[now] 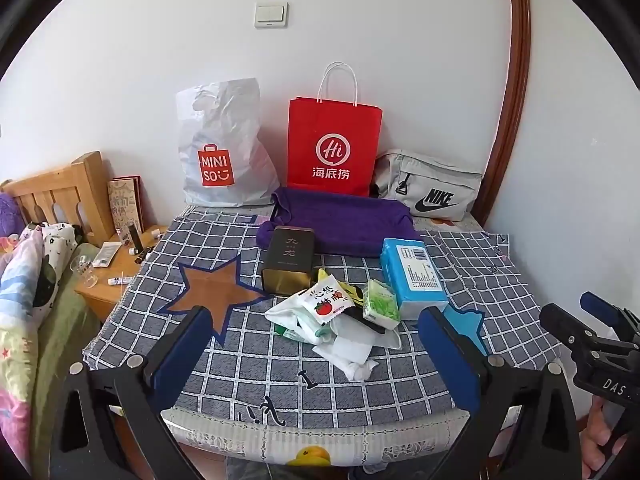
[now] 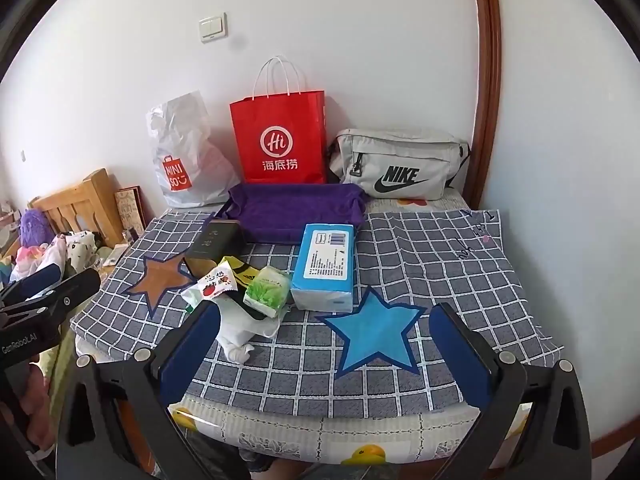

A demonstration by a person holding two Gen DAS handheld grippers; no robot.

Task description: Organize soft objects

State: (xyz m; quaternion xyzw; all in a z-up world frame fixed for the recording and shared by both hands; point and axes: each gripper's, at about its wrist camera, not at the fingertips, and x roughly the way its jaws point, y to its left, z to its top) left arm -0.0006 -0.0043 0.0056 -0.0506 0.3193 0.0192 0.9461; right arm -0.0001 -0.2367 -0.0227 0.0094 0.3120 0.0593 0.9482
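My left gripper [image 1: 316, 354] hangs wide open over the near edge of the worktop [image 1: 248, 384] with nothing between its blue pads. My right gripper [image 2: 326, 346] is just as wide and just as empty, with the blue star [image 2: 370, 330] of the checked cloth showing between its fingers.

Straight ahead of the left gripper, near the middle of the worktop, lies the heap I take to be my job. White socks [image 1: 352, 350] sit at its near side, one bunched into a knot at the toe. A snack packet [image 1: 326, 298] printed with a tomato lies on top, and a small green tissue pack [image 1: 380, 304] leans at the right. I judge all of these light and limp. The socks will sag and drag their neighbours, so I would pinch the knotted end, where the cloth is thickest. The packet looks slick and crinkly; its sealed edge should hold better than its puffed belly.

Just beyond, the blue tissue brick [image 1: 412, 274] is squashy but keeps its shape, so I would take it across its short sides. The dark tin [image 1: 288, 258] beside it is rigid.

At the far edge, the folded purple cloth [image 1: 340, 220] lies before the red paper bag [image 1: 334, 146], the white plastic bag [image 1: 224, 152] and the grey waist bag [image 1: 430, 186].
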